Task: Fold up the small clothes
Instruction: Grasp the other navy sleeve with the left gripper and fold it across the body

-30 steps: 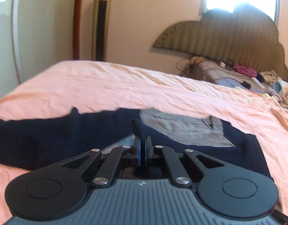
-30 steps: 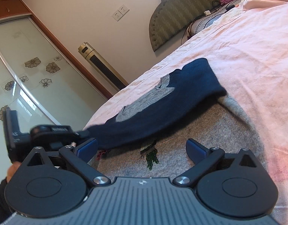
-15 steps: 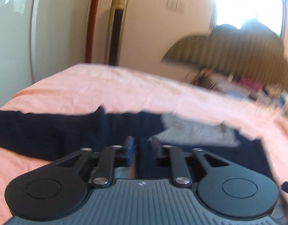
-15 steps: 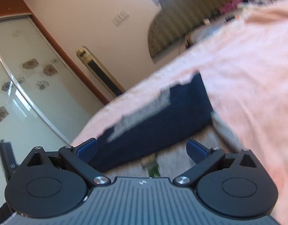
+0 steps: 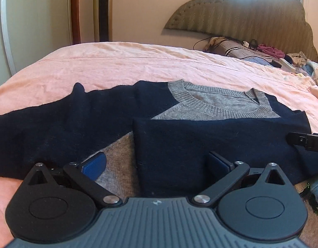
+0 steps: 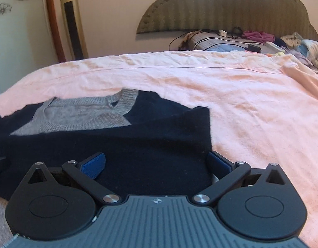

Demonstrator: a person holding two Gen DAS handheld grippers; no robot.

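A small navy and grey sweater lies flat on the pink bedsheet, its grey ribbed collar toward the far side. One navy sleeve is folded across the chest; the other sleeve stretches out to the left. My left gripper hovers low over the folded sleeve's end, its jaws opening wide and nothing pinched between the blue pads. In the right wrist view the same sweater shows, and my right gripper stands open over its navy right edge, holding nothing. The right gripper's tip shows at the far right of the left wrist view.
A padded headboard rises at the back right, with a pile of clothes and cables under it. A tall gold tower fan and a wooden door frame stand against the back wall. Pink sheet spreads to the sweater's right.
My left gripper let go of the navy sleeve, opened wide and sank toward the sweater. My right gripper rolled level and shifted over the sweater's right edge, staying open.
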